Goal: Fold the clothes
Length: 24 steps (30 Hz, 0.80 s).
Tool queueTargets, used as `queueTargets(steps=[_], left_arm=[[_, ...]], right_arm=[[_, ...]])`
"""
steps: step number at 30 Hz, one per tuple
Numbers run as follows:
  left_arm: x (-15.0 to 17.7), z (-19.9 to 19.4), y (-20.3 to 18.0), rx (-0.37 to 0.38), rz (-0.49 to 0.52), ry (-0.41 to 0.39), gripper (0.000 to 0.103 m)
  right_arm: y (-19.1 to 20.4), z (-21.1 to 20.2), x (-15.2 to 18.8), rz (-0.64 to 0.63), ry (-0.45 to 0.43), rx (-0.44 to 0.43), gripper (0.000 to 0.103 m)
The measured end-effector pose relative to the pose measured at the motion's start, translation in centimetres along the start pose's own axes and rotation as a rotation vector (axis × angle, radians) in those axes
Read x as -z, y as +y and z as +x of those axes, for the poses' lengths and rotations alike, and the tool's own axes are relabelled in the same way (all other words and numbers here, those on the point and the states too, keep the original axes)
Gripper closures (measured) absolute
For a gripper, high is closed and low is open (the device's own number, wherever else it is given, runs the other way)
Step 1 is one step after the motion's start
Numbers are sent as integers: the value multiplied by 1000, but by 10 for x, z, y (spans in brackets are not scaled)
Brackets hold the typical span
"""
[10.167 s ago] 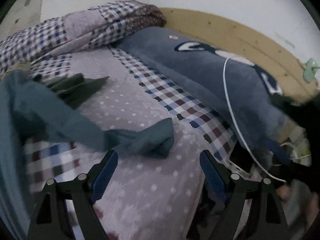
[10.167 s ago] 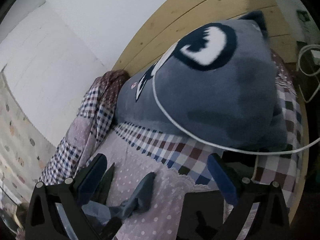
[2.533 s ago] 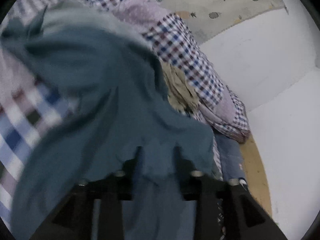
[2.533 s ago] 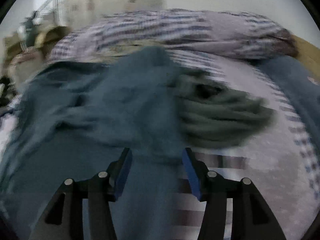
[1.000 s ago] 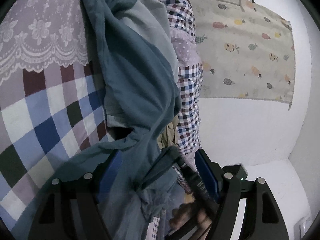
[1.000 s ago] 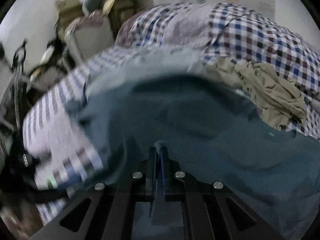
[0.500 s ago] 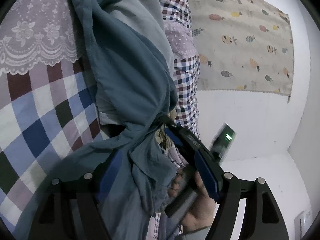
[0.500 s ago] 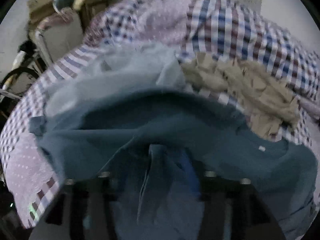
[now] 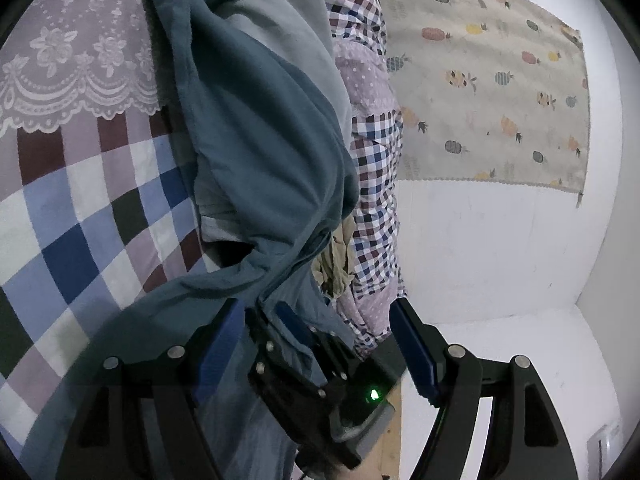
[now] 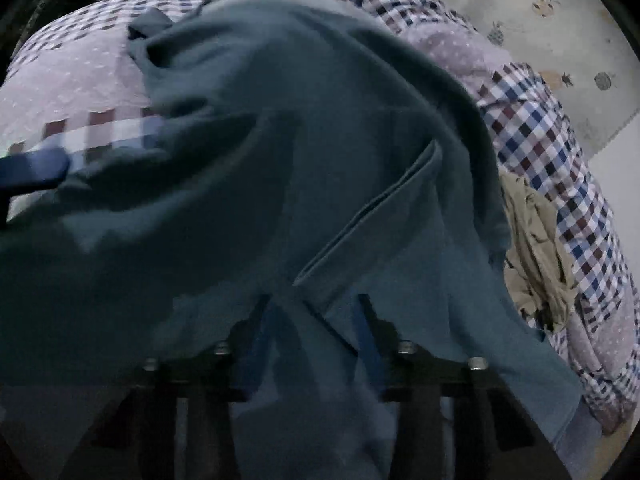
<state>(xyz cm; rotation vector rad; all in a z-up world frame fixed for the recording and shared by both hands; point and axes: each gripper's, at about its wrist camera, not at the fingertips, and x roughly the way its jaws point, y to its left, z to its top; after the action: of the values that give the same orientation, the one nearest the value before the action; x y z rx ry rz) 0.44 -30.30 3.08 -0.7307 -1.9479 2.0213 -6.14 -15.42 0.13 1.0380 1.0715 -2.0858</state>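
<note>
A teal garment (image 9: 260,128) lies crumpled on the bed, one end drawn up toward both grippers. My left gripper (image 9: 316,346) is wide open, its blue fingers (image 9: 218,344) on either side of the right gripper (image 9: 276,312), which sits between them with a green light on its body. In the right wrist view the teal garment (image 10: 320,140) drapes over my right gripper (image 10: 311,342) and partly hides it. Its fingers (image 10: 366,340) stand apart with a fold of cloth running between them. A left finger (image 10: 32,168) shows blurred at the left edge.
A checked and lace quilt (image 9: 80,220) covers the bed. A rolled checked duvet (image 9: 376,184) runs along the wall, with a khaki garment (image 10: 536,248) bunched against it. A paler grey cloth (image 9: 288,28) lies under the teal one. A pineapple-print curtain (image 9: 500,80) hangs on the white wall.
My right gripper has moved in between the left gripper's fingers, and its fingers went from pressed together to apart. The left gripper stayed wide open. The teal cloth now covers the right fingers.
</note>
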Motion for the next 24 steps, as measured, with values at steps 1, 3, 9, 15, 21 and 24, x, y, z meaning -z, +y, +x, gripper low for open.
queueTargets(steps=[1, 3, 9, 15, 21, 24], left_arm=[[-1, -1, 0, -1, -1, 1, 25], [-3, -2, 1, 0, -4, 1, 25], [-4, -2, 4, 30, -10, 30, 25], [-1, 22, 0, 135, -3, 170, 25], [-1, 28, 8, 87, -14, 175, 25], [-1, 29, 7, 56, 15, 166, 25]], right_arm=[[-4, 1, -1, 17, 1, -3, 100], [-13, -7, -4, 63, -19, -23, 100], [-31, -51, -18, 187, -98, -176, 100], [-20, -65, -37, 196, -83, -280, 97], [-50, -80, -18, 275, -95, -292, 53], [-97, -116, 14, 377, -171, -219, 38]])
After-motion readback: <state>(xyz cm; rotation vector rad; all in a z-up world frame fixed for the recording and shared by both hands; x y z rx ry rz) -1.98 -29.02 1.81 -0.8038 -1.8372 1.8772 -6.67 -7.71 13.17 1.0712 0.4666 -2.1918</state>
